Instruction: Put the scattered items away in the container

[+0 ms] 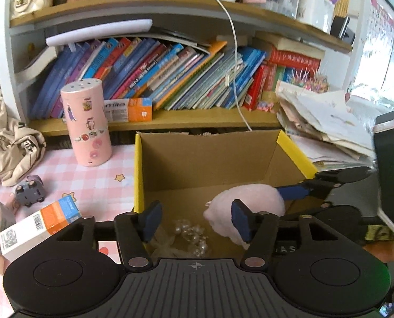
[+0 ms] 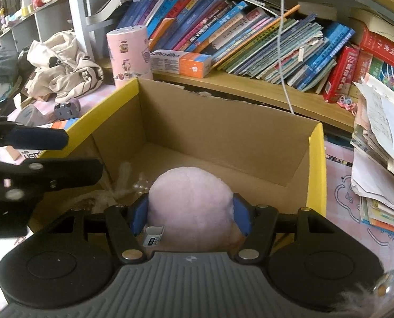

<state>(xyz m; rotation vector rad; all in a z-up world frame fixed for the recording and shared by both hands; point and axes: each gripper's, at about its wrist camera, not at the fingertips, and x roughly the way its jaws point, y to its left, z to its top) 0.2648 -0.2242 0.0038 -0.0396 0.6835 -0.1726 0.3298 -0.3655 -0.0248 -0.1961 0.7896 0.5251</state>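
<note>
An open cardboard box with yellow rims stands on the pink checked desk; it also shows in the right wrist view. My right gripper is shut on a pink plush toy and holds it inside the box; the toy also shows in the left wrist view. A clear bead string lies on the box floor. My left gripper is open and empty over the box's near left edge. A toothpaste box and a small grey toy car lie left of the box.
A pink cylinder stands at the back left. A beige cloth bag lies at the far left. A bookshelf runs behind, with another toothpaste box. A paper stack sits right. A white cable hangs down.
</note>
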